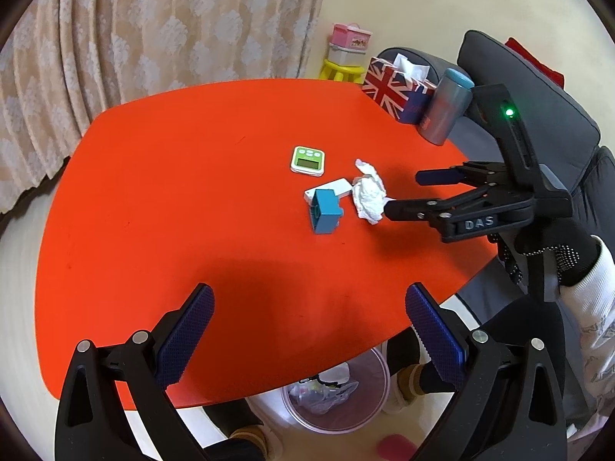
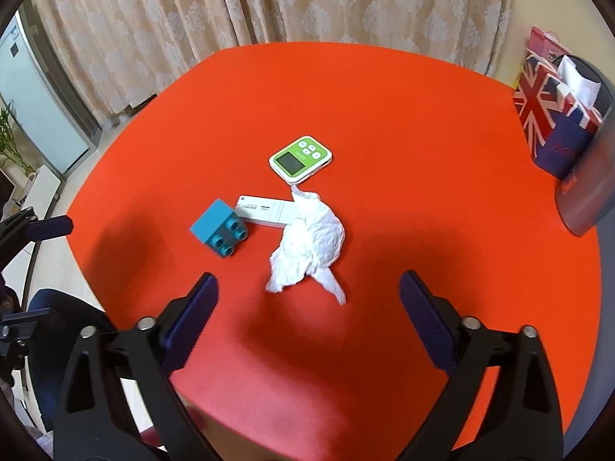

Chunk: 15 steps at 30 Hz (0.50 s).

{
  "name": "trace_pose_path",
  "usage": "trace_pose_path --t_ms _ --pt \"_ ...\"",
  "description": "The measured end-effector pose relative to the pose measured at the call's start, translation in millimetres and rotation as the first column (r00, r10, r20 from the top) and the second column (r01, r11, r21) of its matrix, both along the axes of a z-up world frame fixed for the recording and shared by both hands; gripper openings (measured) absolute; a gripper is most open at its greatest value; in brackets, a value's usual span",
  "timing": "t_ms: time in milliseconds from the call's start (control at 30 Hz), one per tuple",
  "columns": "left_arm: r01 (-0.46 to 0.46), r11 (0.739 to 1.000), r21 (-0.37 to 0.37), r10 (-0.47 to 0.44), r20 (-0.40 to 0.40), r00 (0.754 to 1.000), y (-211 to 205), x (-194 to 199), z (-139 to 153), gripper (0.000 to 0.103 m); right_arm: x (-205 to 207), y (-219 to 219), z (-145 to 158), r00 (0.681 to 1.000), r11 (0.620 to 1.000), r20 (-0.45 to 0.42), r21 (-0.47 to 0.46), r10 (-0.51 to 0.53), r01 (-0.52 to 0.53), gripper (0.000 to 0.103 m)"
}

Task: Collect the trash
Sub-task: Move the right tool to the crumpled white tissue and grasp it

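My view of the trash bin (image 1: 338, 395) at lower centre is half blocked by the orange table (image 1: 153, 192); its contents are too jumbled to name. At the right edge, the grey bottle (image 2: 588, 192) is blurred and cut off, label unreadable

Crinkled paper tissue (image 2: 309, 244) on a smooth, seemingly matt table (image 2: 423, 123); patterned cloth curtain (image 2: 269, 0).
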<state>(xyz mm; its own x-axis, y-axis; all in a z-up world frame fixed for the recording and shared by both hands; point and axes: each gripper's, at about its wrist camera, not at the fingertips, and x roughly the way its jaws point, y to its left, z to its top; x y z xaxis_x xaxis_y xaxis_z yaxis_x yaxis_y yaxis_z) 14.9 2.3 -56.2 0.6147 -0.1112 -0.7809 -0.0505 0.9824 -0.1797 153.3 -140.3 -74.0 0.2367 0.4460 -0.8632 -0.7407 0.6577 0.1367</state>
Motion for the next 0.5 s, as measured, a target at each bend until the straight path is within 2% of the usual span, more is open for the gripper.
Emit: trace_pose_path --t_ms 267,367,500 --pt "-0.003 1.000 -0.010 0.003 -0.017 1.000 3.4 3.7 -8.8 0.096 4.5 7.2 -17.3 1.000 1.000 -0.019 -0.021 0.005 -0.005 0.072" --pt "-0.004 1.000 -0.016 0.004 -0.019 1.000 3.6 4.2 -11.2 0.096 3.2 10.2 -20.3 1.000 1.000 -0.016 -0.029 0.010 -0.011 0.058" --pt "0.000 1.000 -0.019 0.000 -0.022 1.000 2.7 4.2 -11.6 0.096 1.3 11.9 -22.3 1.000 0.999 -0.018 -0.031 0.022 -0.022 0.034"
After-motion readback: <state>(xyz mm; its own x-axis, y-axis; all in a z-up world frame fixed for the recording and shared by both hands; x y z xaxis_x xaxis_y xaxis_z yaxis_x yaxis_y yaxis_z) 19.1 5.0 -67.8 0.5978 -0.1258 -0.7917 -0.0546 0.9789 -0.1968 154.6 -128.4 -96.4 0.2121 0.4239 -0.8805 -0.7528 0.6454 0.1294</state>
